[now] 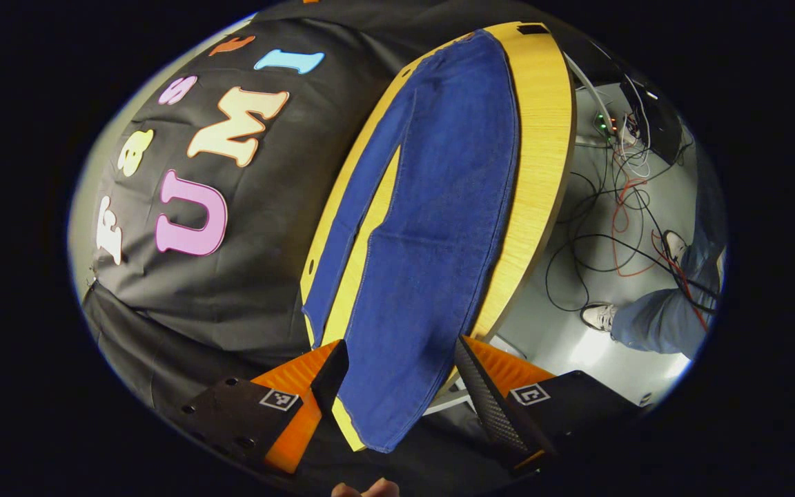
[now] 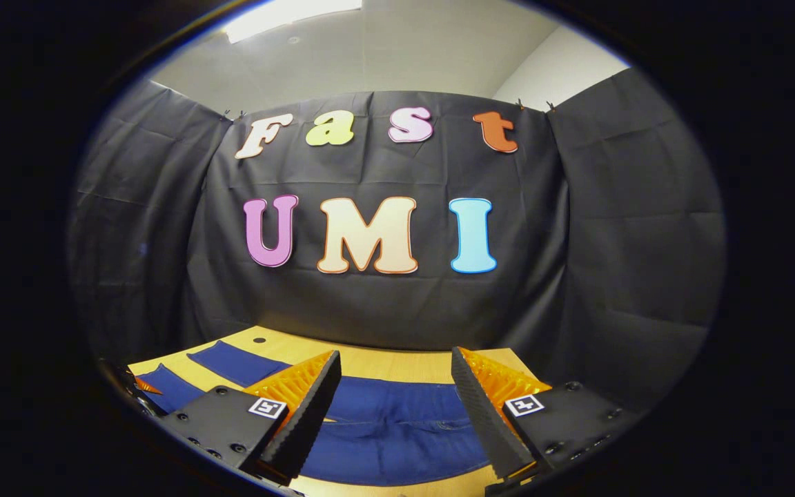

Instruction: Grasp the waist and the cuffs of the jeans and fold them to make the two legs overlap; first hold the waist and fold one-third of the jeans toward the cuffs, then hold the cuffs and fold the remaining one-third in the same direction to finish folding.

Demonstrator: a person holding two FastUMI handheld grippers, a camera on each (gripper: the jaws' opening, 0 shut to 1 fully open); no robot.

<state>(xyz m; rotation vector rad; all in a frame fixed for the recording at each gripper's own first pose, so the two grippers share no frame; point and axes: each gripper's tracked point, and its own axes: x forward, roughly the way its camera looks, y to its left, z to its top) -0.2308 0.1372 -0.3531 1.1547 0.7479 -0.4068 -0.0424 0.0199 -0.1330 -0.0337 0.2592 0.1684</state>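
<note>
With the jeans (image 1: 432,228) spread flat on the desk (image 1: 542,138), legs apart, both the left hand-held gripper (image 1: 401,376) and right hand-held gripper (image 2: 392,386) gape empty, so pinching one denim layer could likely leave the legs misaligned.

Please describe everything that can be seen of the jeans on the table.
The jeans are dark blue denim with lighter stitching along the seams. They lie flat and unfolded on the wooden table, the two legs spread apart in a narrow V with bare wood between them. In the left gripper view one cuff hangs a little over the table's edge, between the open fingers of the left gripper. In the right gripper view the right gripper hovers open over the other end. Neither gripper holds the cloth.
</note>
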